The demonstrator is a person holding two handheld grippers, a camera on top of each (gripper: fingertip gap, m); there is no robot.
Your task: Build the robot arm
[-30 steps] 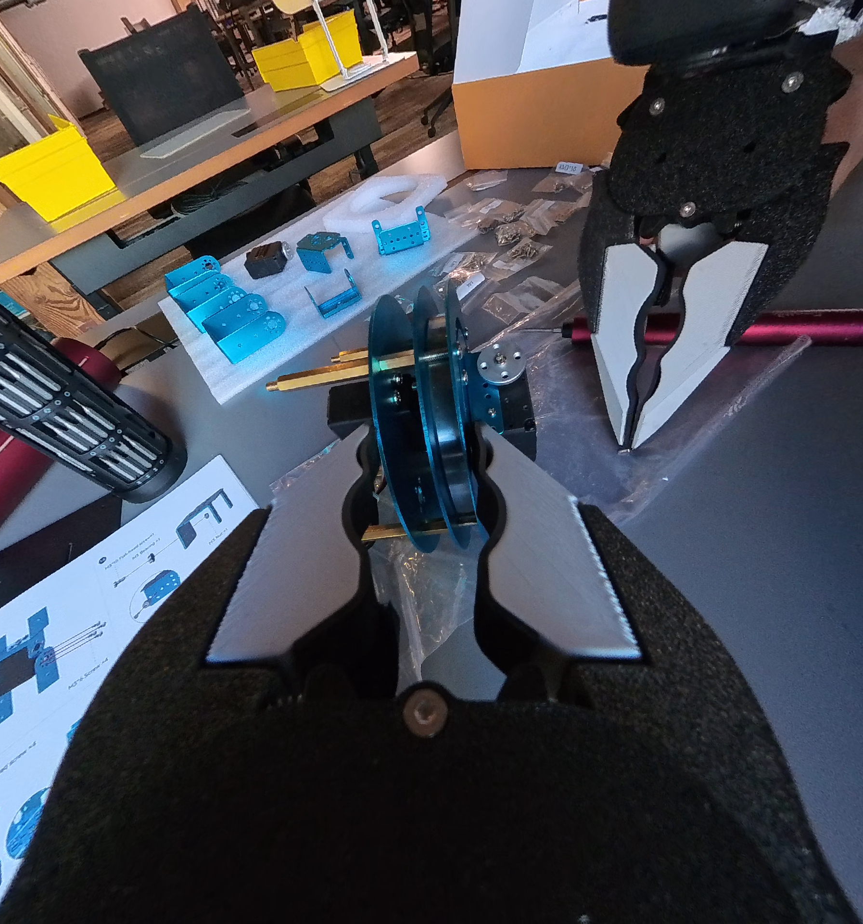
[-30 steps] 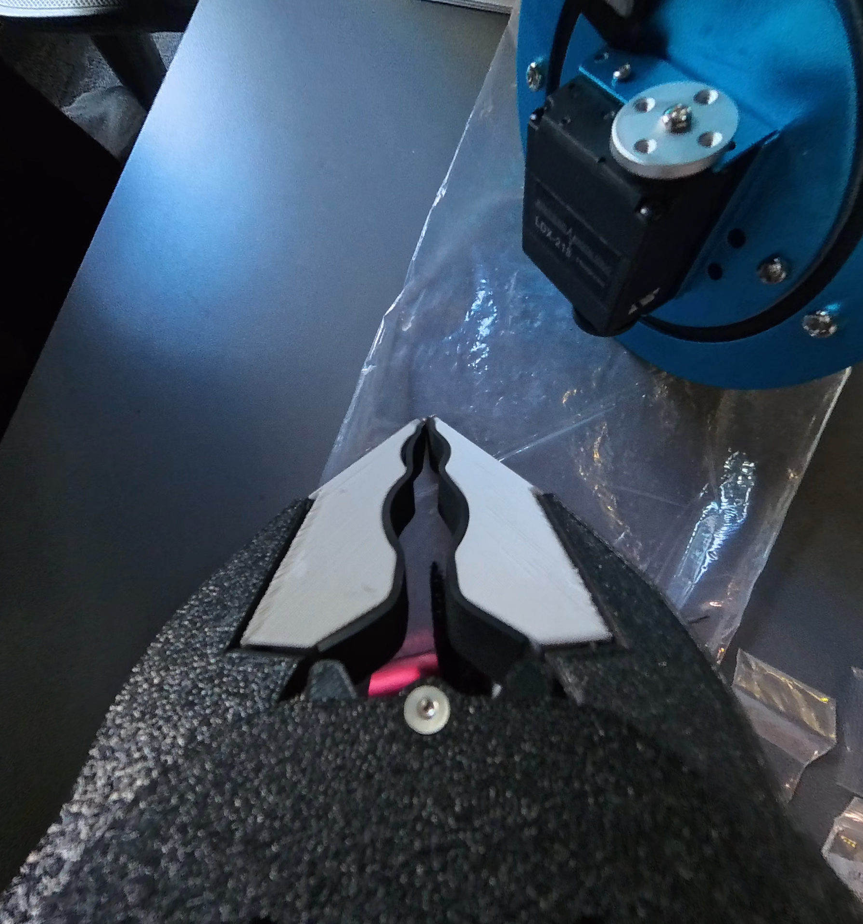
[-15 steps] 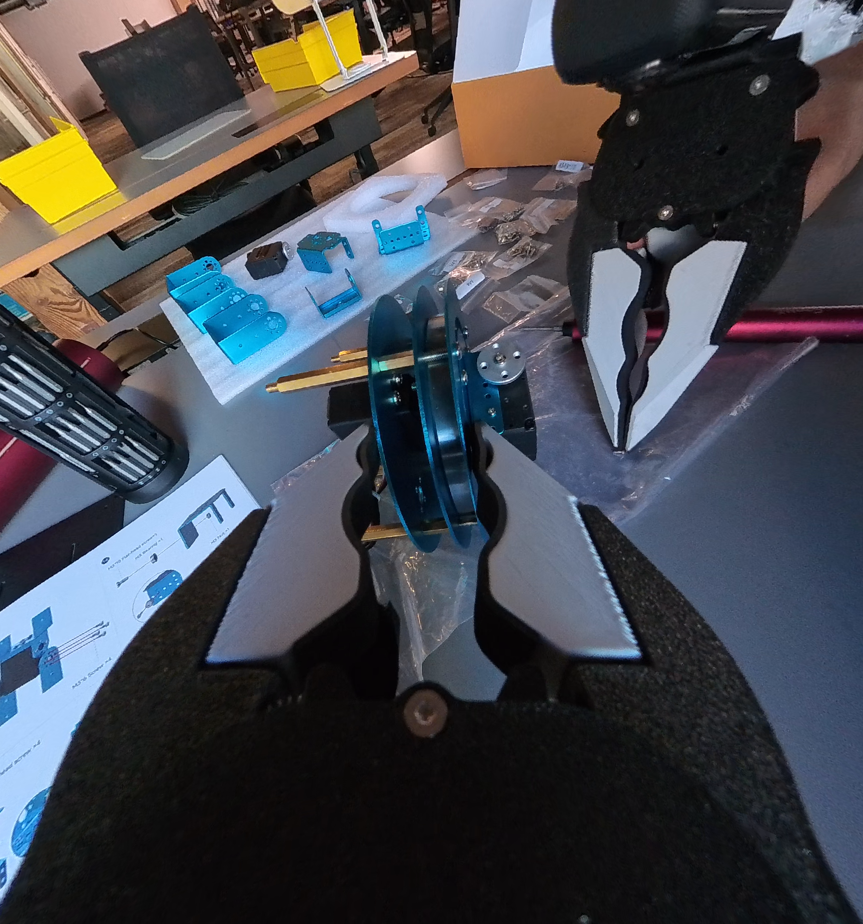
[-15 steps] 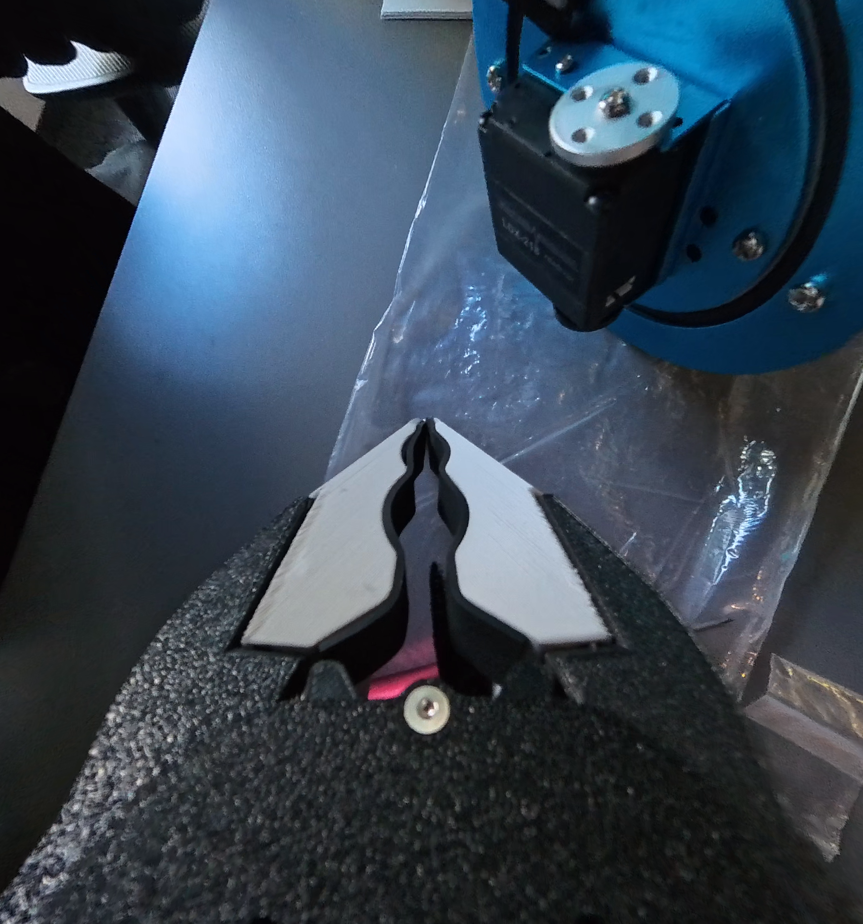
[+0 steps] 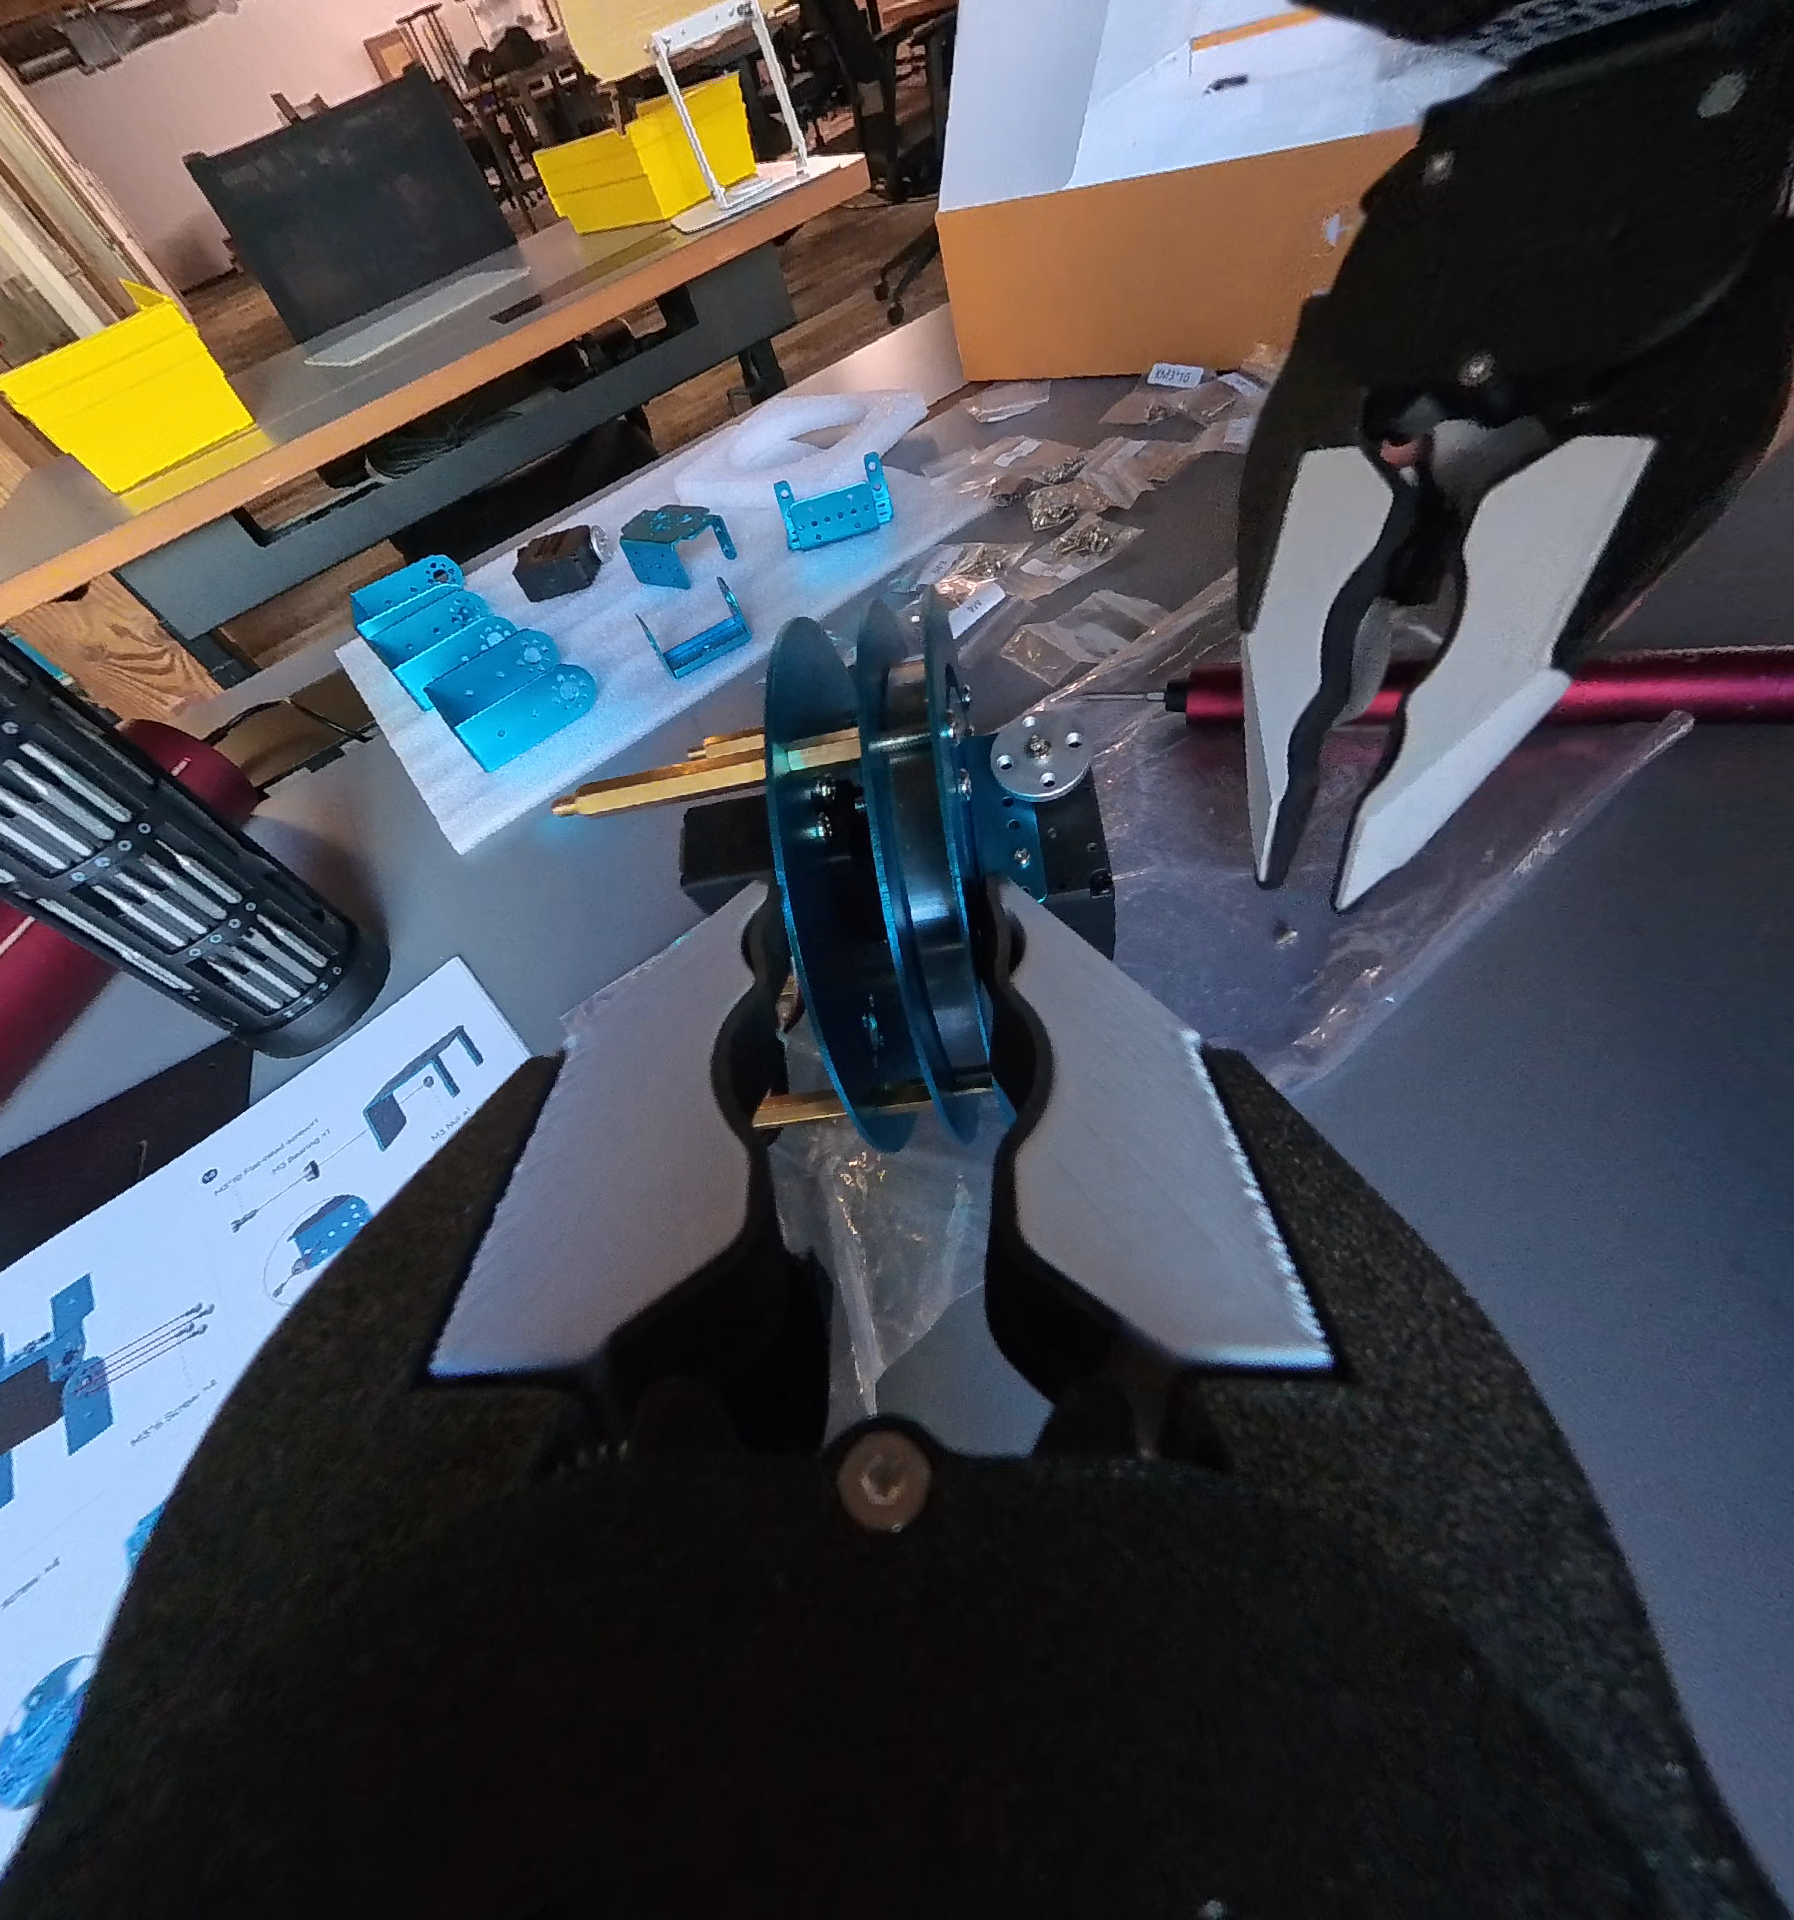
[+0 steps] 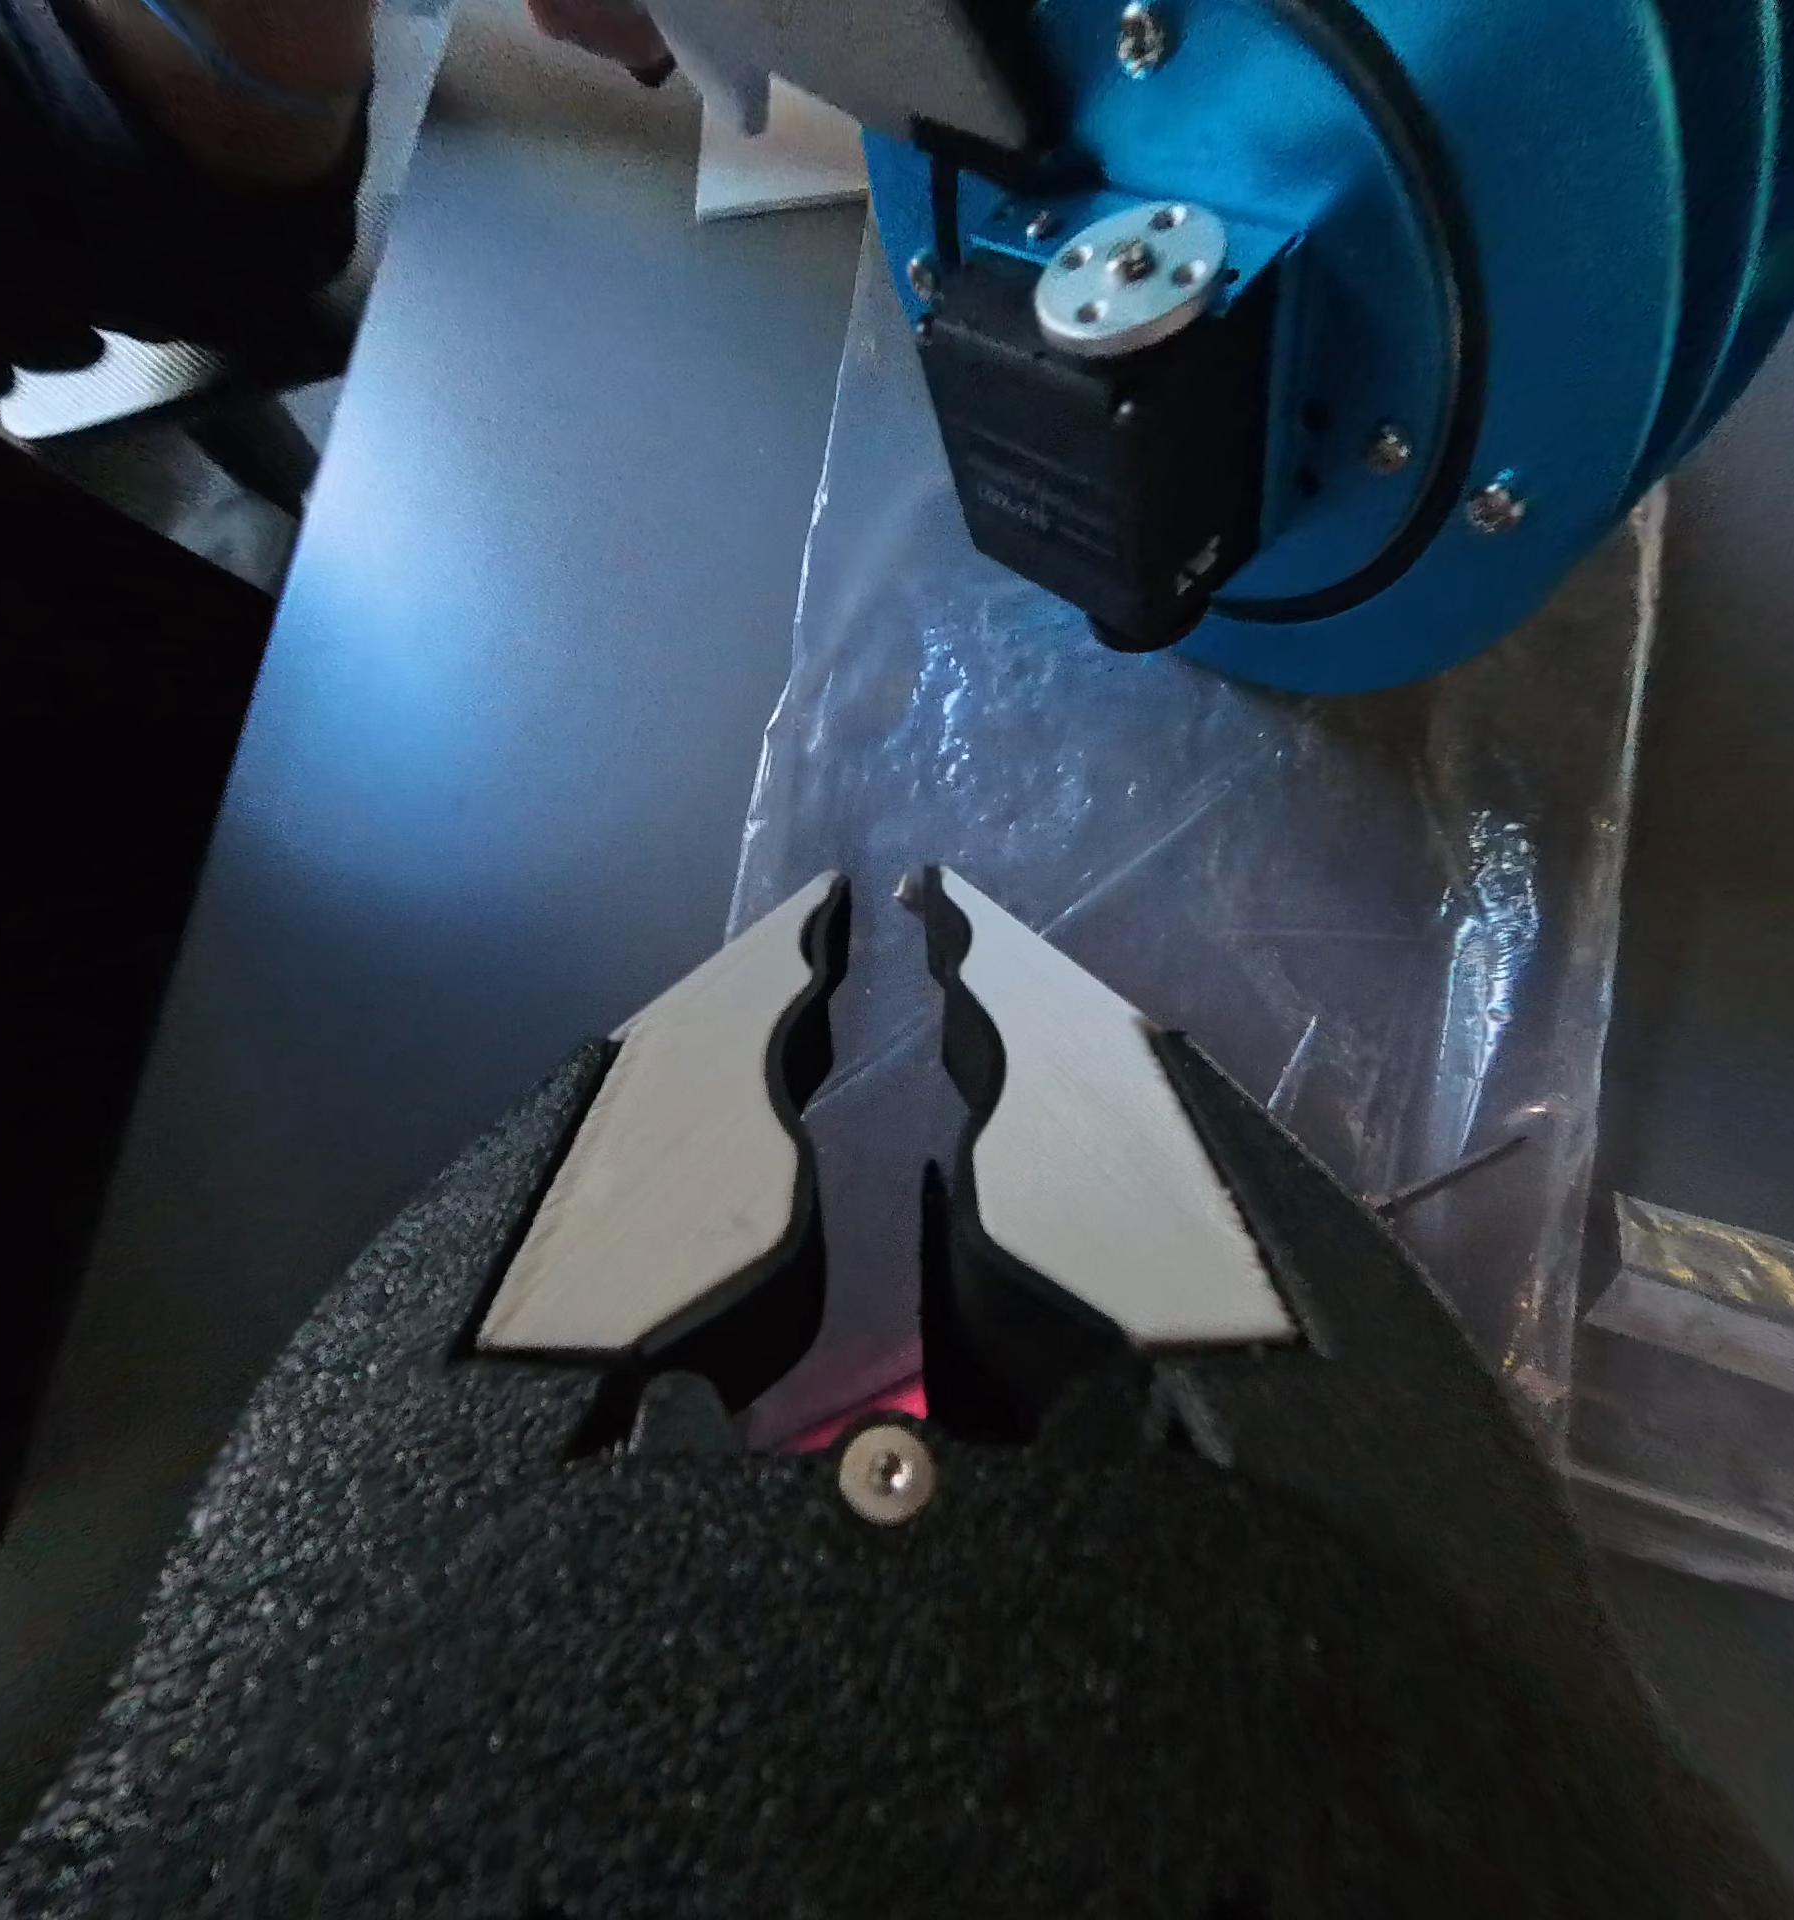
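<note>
My left gripper [image 5: 877,904] is shut on a blue disc assembly [image 5: 903,935] of round plates, brass standoffs and a black servo [image 5: 1064,842] with a silver horn, held on edge over the grey table. My right gripper [image 5: 1308,894] points down just right of it, jaws slightly apart and empty, tips over a clear plastic bag [image 5: 1444,790]. A tiny screw-like piece [image 5: 1285,932] lies on the bag below the tips. In the right wrist view the right gripper [image 6: 888,883] hovers over the bag [image 6: 1184,883], the small piece [image 6: 908,888] at its right tip, and the assembly [image 6: 1444,312] with its servo [image 6: 1080,457] is ahead.
A red screwdriver [image 5: 1703,681] lies behind the right gripper. A white foam sheet [image 5: 581,769] carries several blue brackets. A black bit holder [image 5: 124,862] and an instruction sheet [image 5: 197,1226] lie at the left. Small screw bags [image 5: 1059,520] and a cardboard box [image 5: 1132,281] are at the back. Some 12 centimeters of space lies between my two pairs of fingers.
My right gripper's jaws have parted a little from shut, and a small piece now shows at its tips. The left gripper still holds the assembly in the same place.
</note>
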